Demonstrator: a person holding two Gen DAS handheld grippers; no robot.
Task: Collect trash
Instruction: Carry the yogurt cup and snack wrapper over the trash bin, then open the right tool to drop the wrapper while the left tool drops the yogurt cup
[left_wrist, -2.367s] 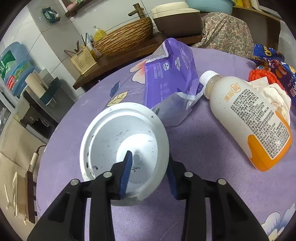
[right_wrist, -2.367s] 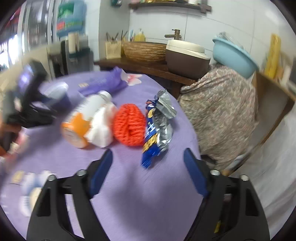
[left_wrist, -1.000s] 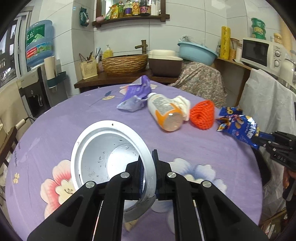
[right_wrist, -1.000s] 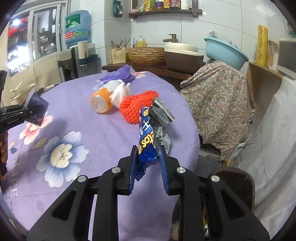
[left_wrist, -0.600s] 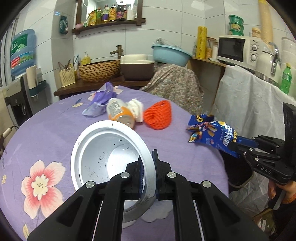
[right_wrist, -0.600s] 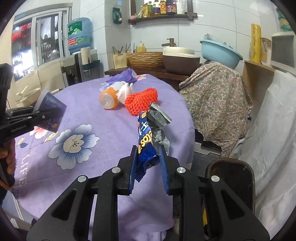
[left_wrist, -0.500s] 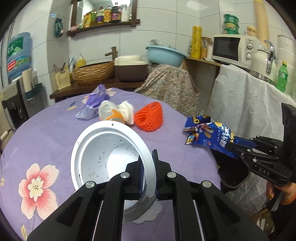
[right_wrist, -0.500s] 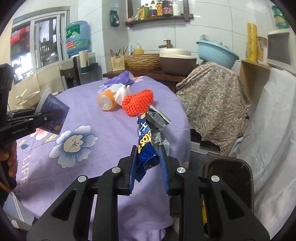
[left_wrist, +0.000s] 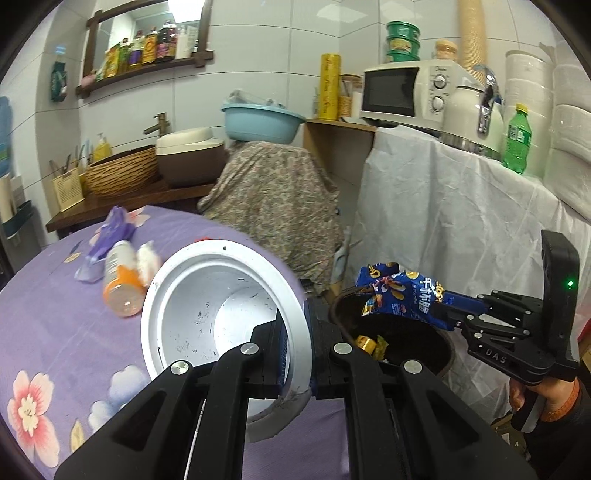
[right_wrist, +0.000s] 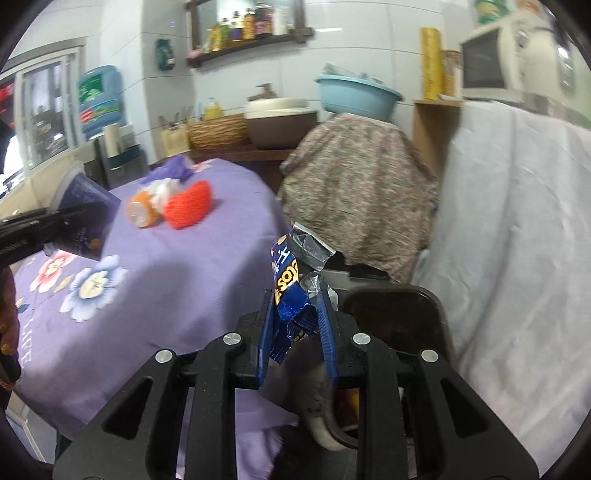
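Beside purple worktop (left_wrist: 55, 332), mid-disposal: right gripper (right_wrist: 295, 332) fingers pinching blue snack wrapper (left_wrist: 402, 295) over dark bin (left_wrist: 439, 354), left gripper (left_wrist: 295, 343) clamping white cup (left_wrist: 221, 314); next, releasing both.

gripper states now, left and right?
Left gripper: closed on the white cup rim.
Right gripper: closed on the blue snack bag, beside the trash bin.
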